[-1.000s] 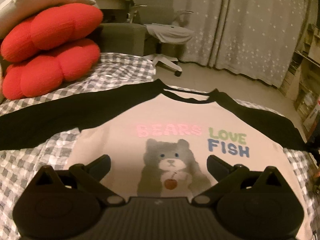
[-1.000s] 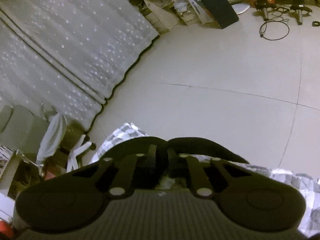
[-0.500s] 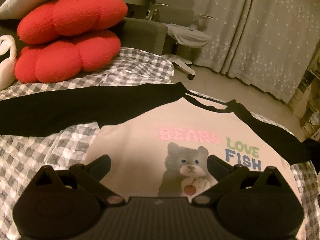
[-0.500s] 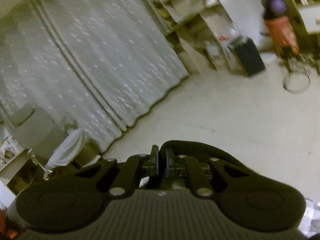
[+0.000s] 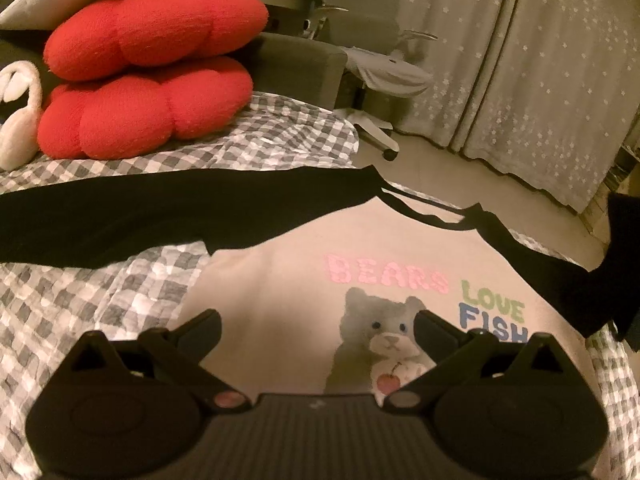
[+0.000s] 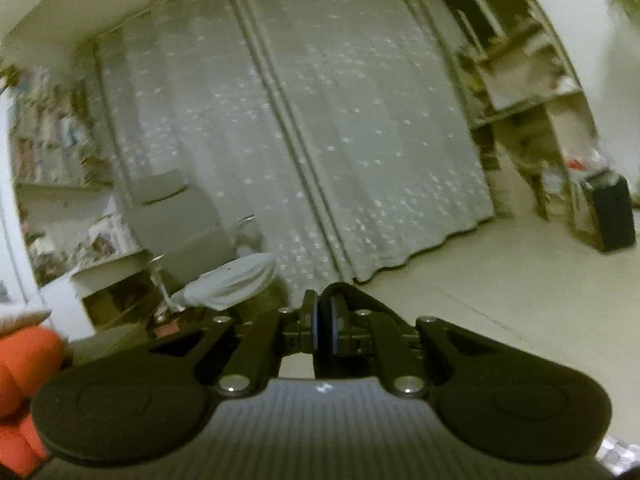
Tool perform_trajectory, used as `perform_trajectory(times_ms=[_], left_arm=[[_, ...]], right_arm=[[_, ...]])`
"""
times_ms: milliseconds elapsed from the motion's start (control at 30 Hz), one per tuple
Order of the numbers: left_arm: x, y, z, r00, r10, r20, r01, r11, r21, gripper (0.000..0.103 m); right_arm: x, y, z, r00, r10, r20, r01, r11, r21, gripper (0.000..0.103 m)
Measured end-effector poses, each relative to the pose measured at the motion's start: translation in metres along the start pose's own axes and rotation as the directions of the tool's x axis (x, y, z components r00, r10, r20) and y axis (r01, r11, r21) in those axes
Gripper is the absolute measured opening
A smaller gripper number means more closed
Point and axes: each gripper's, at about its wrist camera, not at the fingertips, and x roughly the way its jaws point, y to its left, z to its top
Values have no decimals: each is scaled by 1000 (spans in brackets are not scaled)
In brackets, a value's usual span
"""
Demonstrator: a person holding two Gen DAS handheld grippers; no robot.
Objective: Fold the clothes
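A: Surroundings, left wrist view?

B: Two red cushions point(image 5: 152, 72) stacked beyond the shirt point(image 5: 280, 288), just past one black sleeve point(image 5: 160, 216). White plush swan point(image 5: 20, 120) beside the cushions. Office chair point(image 5: 380, 72) and starred curtain point(image 5: 520, 60) farther behind the shirt, off the bed point(image 5: 80, 312). Nothing lying on the shirt.

A: Shirt against left gripper point(image 5: 316, 316)?

B: Directly below and ahead; jaws released, spread wide above the lower body panel, not touching.

A: Appearance?

B: Spread flat, front up, on the checked bed cover. Cream body, black sleeves, bear print, lettering "BEARS LOVE FISH". Far sleeve end raised off the bed.

A: Right gripper point(image 6: 325, 300)?

B: Clenched, pointed level at the curtain. Fabric between the pads: cannot tell.
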Motion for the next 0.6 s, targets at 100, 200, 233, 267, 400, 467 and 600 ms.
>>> perform_trajectory(times_ms=[100, 200, 233, 267, 400, 467, 600], left_arm=[[0, 2, 1, 1000, 4, 3, -4, 1000, -11, 102], [-1, 4, 2, 1000, 9, 7, -9, 1000, -16, 102], [-1, 5, 2, 1000, 12, 9, -12, 1000, -16, 102], [-1, 6, 2, 1000, 14, 10, -14, 1000, -16, 102], [-2, 11, 2, 1000, 28, 11, -28, 999, -16, 102], [-1, 14, 2, 999, 37, 10, -36, 999, -19, 102], [0, 20, 3, 999, 48, 5, -48, 998, -31, 102]], right_arm=[[0, 18, -6, 1000, 28, -13, -29, 998, -54, 9], [3, 35, -17, 998, 52, -41, -56, 994, -94, 9], [3, 40, -20, 997, 58, -54, -63, 993, -101, 9], [4, 44, -24, 995, 64, -71, -71, 992, -109, 9], [10, 64, -44, 983, 90, -160, -112, 984, -137, 9], [12, 71, -56, 972, 101, -214, -134, 980, -147, 9], [18, 80, -79, 938, 117, -327, -174, 973, -150, 9]])
